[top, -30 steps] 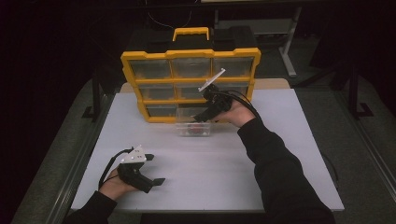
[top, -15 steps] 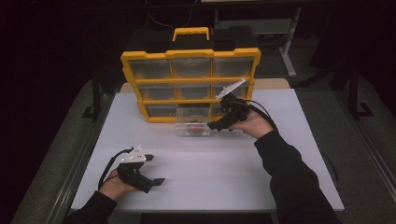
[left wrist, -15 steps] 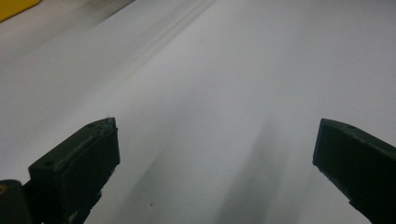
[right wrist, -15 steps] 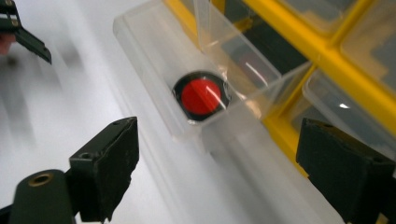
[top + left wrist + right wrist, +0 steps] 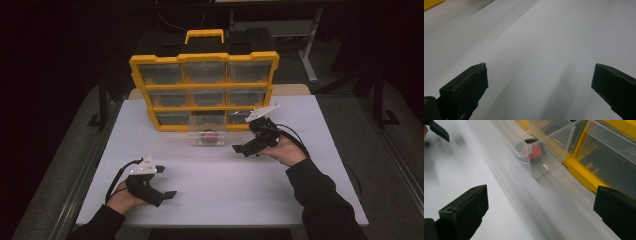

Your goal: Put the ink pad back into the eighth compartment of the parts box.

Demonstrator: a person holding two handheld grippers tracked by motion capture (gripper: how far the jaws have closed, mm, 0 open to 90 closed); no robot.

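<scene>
A yellow organizer (image 5: 205, 90) with clear drawers stands at the back of the white table (image 5: 220, 175). Its bottom middle drawer (image 5: 207, 132) is pulled out onto the table and holds a round red and black object (image 5: 209, 136) (image 5: 532, 151). My right gripper (image 5: 245, 148) is open, just right of that drawer, its jaws pointing left and holding nothing. My left gripper (image 5: 165, 182) rests open near the front left of the table, over bare white surface. In the right gripper view the drawer (image 5: 541, 147) lies ahead, beyond the jaws.
The yellow frame of the organizer (image 5: 584, 177) runs close along the right jaw in the right gripper view. A cable (image 5: 300, 137) trails from the right gripper over the table. Bare table surface lies between the two grippers.
My right gripper has drawn back from the organizer's front, moving right and toward the table's near side. The pulled-out drawer stays where it was. The left gripper has not moved.
</scene>
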